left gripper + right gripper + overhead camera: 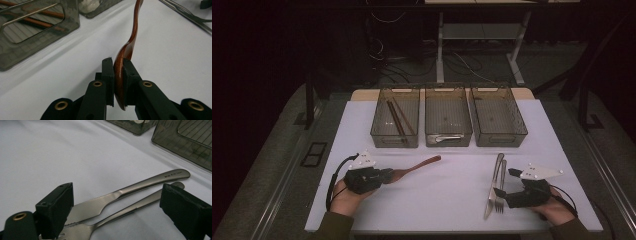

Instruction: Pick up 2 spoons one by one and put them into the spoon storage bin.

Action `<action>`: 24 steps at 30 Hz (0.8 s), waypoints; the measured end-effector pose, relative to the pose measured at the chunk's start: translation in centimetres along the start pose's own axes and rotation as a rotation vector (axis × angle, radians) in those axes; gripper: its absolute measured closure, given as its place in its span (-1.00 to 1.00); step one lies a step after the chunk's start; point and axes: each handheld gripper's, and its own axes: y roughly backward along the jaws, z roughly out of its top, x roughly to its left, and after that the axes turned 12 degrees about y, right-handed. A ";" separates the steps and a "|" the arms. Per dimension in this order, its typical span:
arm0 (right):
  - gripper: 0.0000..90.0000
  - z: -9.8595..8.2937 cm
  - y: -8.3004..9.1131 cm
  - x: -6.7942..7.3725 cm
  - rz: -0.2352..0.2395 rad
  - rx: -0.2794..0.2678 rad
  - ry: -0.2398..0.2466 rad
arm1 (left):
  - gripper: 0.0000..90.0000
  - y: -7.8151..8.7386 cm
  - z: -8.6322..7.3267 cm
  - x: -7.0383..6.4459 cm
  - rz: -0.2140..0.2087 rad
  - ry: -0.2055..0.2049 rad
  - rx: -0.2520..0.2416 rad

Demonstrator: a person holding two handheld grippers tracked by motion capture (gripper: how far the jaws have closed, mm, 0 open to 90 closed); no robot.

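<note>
My left gripper (388, 175) (118, 75) is shut on the bowl end of a brown wooden spoon (417, 166) (130, 42), whose handle points away toward the bins. At the right, a steel knife (493, 184) (120, 195) and a steel fork (501, 187) (117, 216) lie side by side on the white table (447, 195). My right gripper (504, 184) (120, 205) stands open over them, one jaw on each side of the pair, touching neither as far as I can tell.
Three smoky clear bins stand in a row at the back: the left bin (395, 123) holds brown chopsticks, the middle bin (448, 121) holds a metal utensil, the right bin (498, 120) looks bare. A person's hands hold both grippers at the front edge.
</note>
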 end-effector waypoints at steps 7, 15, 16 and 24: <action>-0.74 0.0 0.0 0.0 0.000 0.000 0.000 | 0.80 -0.6 0.9 -0.4 -0.010 -0.007 -0.015; -0.74 0.0 0.0 0.0 0.000 0.000 -0.001 | 0.80 -1.3 2.2 -0.5 -0.016 -0.010 -0.026; -0.74 0.0 0.0 0.0 -0.002 -0.002 0.000 | 0.80 -1.4 2.4 -0.5 -0.015 -0.012 -0.026; -0.74 0.0 0.0 -0.1 0.001 -0.001 -0.004 | 0.80 -2.3 4.3 -0.8 -0.030 -0.009 -0.047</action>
